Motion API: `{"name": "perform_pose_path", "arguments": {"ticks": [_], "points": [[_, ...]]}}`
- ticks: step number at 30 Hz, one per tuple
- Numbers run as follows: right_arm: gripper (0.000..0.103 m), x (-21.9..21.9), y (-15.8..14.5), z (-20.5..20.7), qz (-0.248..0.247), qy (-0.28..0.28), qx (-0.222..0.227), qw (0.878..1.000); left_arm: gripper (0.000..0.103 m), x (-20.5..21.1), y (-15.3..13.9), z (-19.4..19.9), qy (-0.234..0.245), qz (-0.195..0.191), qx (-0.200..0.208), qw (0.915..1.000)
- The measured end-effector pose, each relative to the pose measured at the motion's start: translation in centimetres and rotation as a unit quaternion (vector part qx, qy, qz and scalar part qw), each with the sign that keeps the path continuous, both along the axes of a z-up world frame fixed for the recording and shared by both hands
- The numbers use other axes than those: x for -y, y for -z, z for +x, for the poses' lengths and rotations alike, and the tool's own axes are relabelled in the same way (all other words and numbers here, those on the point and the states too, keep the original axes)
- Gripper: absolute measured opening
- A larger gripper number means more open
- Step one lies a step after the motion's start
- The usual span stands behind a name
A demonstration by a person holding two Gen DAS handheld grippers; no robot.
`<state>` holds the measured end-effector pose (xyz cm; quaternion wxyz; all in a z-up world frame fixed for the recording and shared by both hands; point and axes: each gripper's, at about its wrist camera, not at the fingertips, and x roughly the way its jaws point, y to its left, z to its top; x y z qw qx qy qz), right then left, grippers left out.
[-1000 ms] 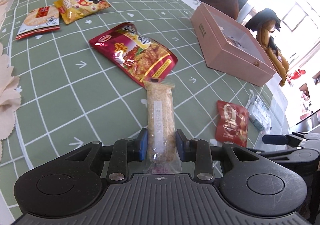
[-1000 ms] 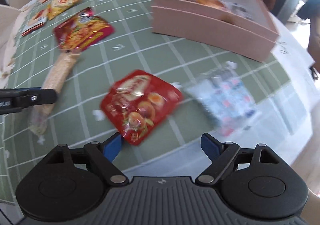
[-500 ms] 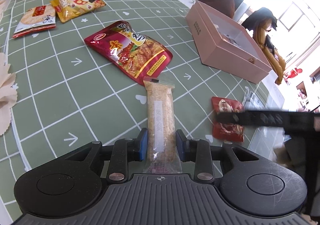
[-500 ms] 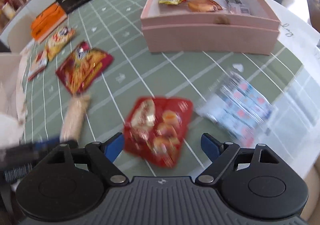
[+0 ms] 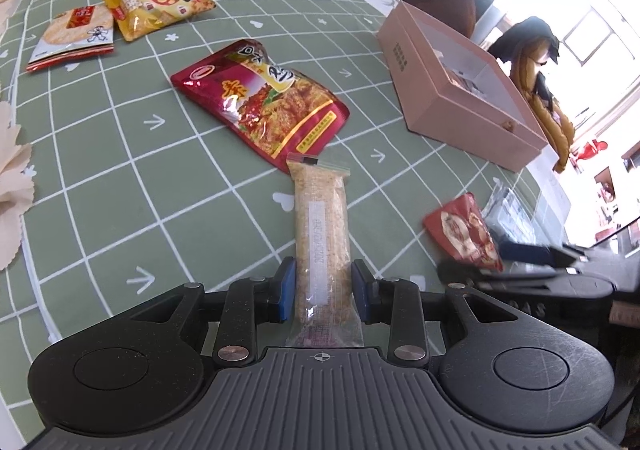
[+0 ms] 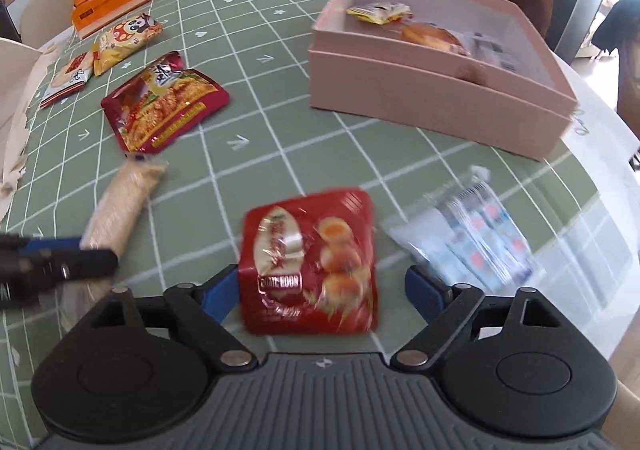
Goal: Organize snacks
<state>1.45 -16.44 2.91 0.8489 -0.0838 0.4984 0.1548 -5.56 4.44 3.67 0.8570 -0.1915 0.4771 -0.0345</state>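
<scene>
pinching the long crumb bar [image 5: 322,234] in our left gripper [image 5: 323,286], we spread our right gripper [image 6: 316,288], its jaws opening around the red egg packet [image 6: 310,262] at lower centre.

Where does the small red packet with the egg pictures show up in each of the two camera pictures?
Left wrist view: the small red packet lies at the right, past the held rice bar, just above the other gripper.
Right wrist view: the same packet sits low in the middle, between the opening blue fingers of the right gripper, not yet gripped.
Shared landmark: the pink box, beyond the packet in both.
</scene>
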Motion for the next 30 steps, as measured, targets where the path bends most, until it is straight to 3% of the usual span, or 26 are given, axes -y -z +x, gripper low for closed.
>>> {"name": "perform_pose_path", "arguments": {"ticks": [6,15,23,25,30], "points": [[0.099,0.7,0.2,0.0,0.004,0.013,0.005,1.000,0.036,0.3,0.0,1.9,0.006,0.021,0.008,0.9997],[0.101,0.4,0.5,0.3,0.003,0.005,0.012,1.000,0.034,2.6,-0.1,4.1,0.061,0.091,0.015,0.9938],[0.101,-0.5,0.4,1.6,0.003,0.007,0.009,1.000,0.033,2.2,-0.2,1.5,0.073,0.081,0.019,0.9939],[0.098,-1.0,0.3,2.1,0.003,0.004,0.005,1.000,0.034,2.2,-0.2,1.2,0.077,0.077,0.017,0.9939],[0.075,-2.1,-0.5,2.0,-0.002,-0.027,0.000,1.000,0.035,2.5,-0.2,1.1,0.092,0.072,0.016,0.9930]]}}
